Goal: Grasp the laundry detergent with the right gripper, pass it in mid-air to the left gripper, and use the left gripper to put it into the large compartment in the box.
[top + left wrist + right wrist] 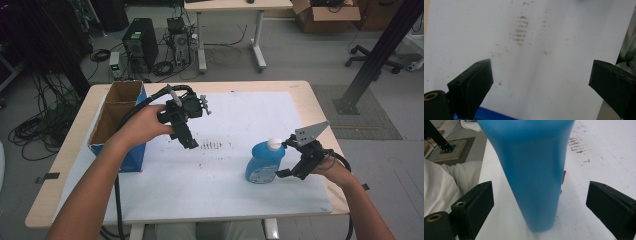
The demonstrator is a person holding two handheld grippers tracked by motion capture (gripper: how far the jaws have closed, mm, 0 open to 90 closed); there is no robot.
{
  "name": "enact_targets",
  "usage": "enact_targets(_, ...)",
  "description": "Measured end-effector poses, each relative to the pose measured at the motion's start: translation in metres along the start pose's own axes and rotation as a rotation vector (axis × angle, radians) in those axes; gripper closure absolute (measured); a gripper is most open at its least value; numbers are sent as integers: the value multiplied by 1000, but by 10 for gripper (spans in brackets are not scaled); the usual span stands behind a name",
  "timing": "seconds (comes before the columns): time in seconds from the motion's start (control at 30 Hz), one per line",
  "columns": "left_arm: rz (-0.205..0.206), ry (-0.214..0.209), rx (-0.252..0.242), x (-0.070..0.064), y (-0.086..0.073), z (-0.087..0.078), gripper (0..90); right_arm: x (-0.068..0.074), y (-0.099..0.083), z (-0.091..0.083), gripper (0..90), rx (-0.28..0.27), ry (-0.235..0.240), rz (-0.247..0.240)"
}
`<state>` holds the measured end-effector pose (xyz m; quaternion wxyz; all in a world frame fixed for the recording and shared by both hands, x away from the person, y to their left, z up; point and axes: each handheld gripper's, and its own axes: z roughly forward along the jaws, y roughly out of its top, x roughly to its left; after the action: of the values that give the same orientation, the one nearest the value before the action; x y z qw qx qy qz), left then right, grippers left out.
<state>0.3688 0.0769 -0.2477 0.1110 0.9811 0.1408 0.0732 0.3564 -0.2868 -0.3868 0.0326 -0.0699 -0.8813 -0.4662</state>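
Observation:
A blue bottle (264, 162) with a white cap (274, 144) stands upright on the white sheet (240, 115), right of the middle. My right gripper (286, 158) is open at the bottle's right side. In the right gripper view the bottle (534, 170) rises between the two black jaws of the right gripper (539, 195), with a gap on each side. My left gripper (186, 140) is held above the sheet near the box, pointing down. It is open, and the left gripper (541, 75) has nothing between its jaws.
A cardboard box (131, 161) with blue outer walls and two open compartments stands at the table's left. Brown smudges (212, 145) mark the sheet's middle, and the same smudges (520, 30) lie ahead of the left jaws. Computer towers (141, 42) and cables lie on the floor beyond.

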Motion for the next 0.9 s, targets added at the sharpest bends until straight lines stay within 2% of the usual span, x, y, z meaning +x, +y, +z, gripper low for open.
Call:
enact_targets(0.73, 1, 0, 1, -1, 0, 0, 57, 3, -2, 23, 78, -54, 8, -10)
enact_targets(0.9, -1, 0, 1, -1, 0, 0, 57, 3, -3, 26, 82, -69, -2, -12)
